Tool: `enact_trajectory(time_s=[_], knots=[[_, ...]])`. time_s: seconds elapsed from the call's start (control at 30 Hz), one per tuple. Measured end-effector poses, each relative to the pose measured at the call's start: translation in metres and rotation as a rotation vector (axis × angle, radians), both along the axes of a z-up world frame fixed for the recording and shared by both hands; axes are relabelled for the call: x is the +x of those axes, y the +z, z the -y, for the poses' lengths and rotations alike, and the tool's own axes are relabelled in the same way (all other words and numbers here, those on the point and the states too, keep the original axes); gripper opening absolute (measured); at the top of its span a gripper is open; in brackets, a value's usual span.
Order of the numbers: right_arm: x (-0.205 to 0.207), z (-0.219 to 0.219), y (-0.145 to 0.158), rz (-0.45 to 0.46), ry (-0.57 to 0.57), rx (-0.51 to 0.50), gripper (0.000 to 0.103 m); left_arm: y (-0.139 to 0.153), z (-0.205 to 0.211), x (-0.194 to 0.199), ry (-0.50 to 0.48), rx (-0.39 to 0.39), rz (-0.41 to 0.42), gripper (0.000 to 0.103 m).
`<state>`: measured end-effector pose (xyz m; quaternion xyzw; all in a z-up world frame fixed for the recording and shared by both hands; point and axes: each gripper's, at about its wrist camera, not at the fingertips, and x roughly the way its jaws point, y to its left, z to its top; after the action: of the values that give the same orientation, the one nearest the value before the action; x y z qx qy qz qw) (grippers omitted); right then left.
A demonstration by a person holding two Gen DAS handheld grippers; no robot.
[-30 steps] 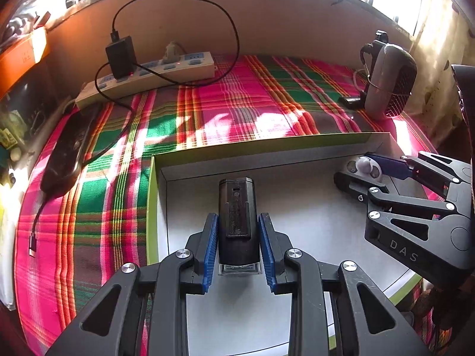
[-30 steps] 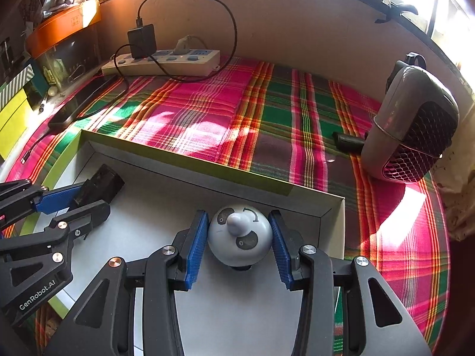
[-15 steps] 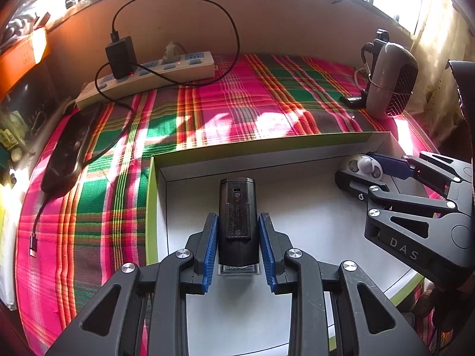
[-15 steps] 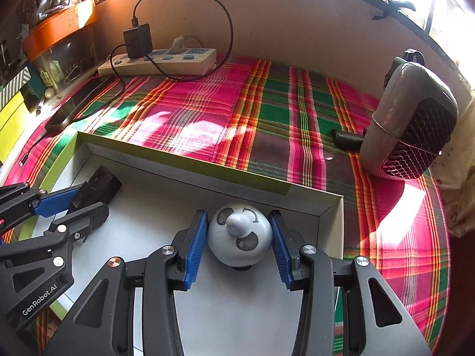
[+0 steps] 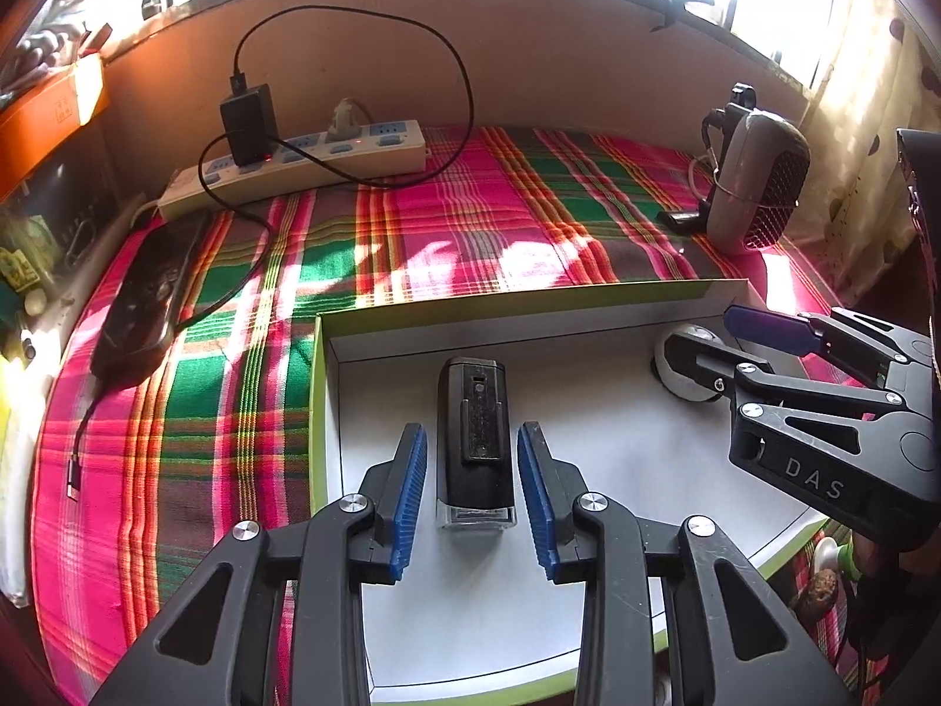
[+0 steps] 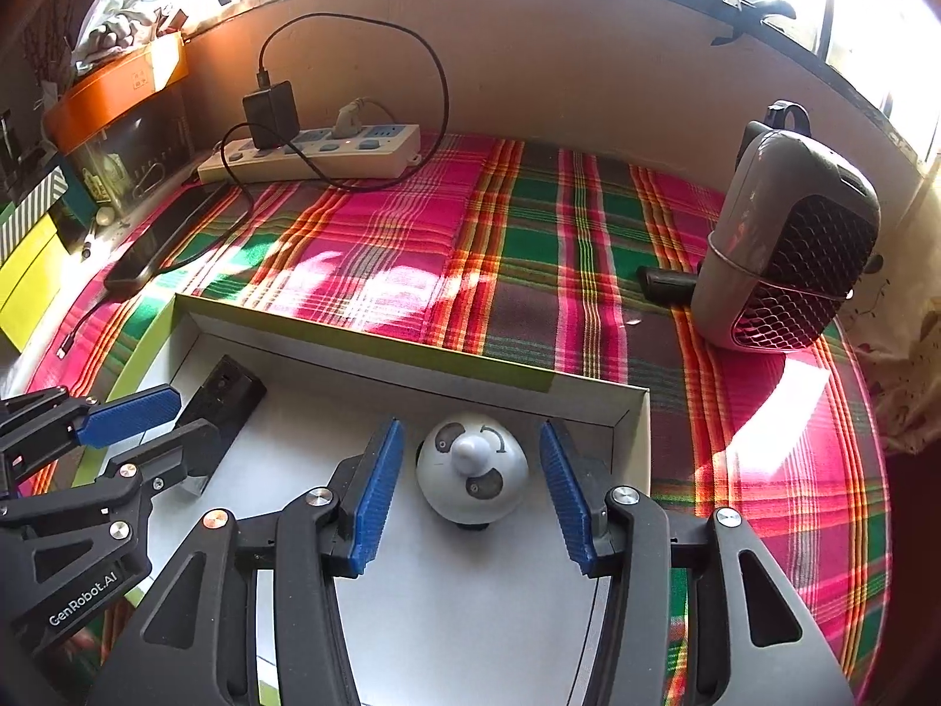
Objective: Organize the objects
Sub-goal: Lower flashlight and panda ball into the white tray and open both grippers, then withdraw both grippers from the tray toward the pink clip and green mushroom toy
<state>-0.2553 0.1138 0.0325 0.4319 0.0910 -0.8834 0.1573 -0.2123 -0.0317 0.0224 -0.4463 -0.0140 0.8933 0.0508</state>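
Black oblong device point(image 5: 476, 441): flat on white floor of green-rimmed box point(image 5: 320, 400), left part, between the spread blue pads of left gripper point(image 5: 473, 500), a gap on each side, no contact. White dome toy point(image 6: 471, 468) with knob and grey patches: right part of box, near far wall, between parted pads of right gripper point(image 6: 473, 485), untouched. Around box, left to right on plaid cloth point(image 6: 529, 270): dark phone point(image 5: 150, 300), power strip point(image 5: 294, 167) with black adapter point(image 5: 250, 120), grey mesh-fronted appliance point(image 6: 788, 247).
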Motion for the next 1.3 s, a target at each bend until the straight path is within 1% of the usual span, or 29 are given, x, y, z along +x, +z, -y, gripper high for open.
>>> enact_trajectory(time_s=[0.43,0.63,0.77,1.0,1.17,1.3], knots=[[0.045,-0.021,0.026,-0.065,-0.027,-0.046,0.050,0.022,0.009,0.043,0.026,0.034,-0.074,0.030],[0.076,-0.036,0.032,-0.095,-0.048,-0.051,0.050,0.026,0.012,0.069,0.031,0.041,-0.096,0.030],[0.099,-0.052,0.033,-0.116,-0.072,-0.074,0.050,0.029,0.013,0.089,0.017,0.050,-0.112,0.030],[0.128,-0.086,0.028,-0.115,-0.153,-0.121,0.050,0.022,0.011,0.119,-0.008,0.078,-0.107,0.030],[0.141,-0.097,0.021,-0.108,-0.174,-0.124,0.050,0.015,0.007,0.132,-0.035,0.107,-0.092,0.030],[0.148,-0.102,0.018,-0.113,-0.184,-0.154,0.050,0.012,0.003,0.142,-0.078,0.122,-0.084,0.030]])
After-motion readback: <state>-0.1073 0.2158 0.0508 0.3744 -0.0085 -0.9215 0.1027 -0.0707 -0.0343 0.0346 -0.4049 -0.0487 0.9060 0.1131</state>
